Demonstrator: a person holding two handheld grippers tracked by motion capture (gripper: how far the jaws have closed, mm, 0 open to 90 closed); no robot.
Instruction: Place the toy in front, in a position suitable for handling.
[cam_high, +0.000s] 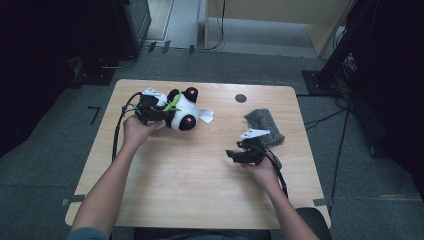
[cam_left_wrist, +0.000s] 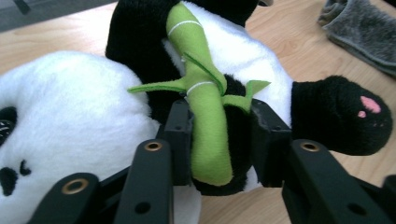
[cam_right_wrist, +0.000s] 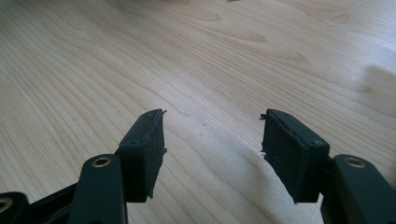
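Hand-held gripper on the left (cam_left_wrist: 219, 140) clamped on the toy panda's (cam_high: 182, 110) green bamboo stalk (cam_left_wrist: 203, 107), far left of the bench (cam_high: 200, 190).

Its jaws pinch the stalk and the black plush behind it; the hold looks best kept firm and any lift slow and straight, so the soft felt does not slip free. To the right, a grey cloth (cam_high: 264, 125) lies beside the right hand-held gripper (cam_right_wrist: 212, 149), which hovers released over bare wood.

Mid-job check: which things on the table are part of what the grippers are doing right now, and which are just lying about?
In the job:
- plush panda
- green bamboo stalk on it, clamped by the left gripper

Lying about:
- grey cloth
- white tag beside the panda
- round dark spot in the table
- right gripper, open, holding nothing
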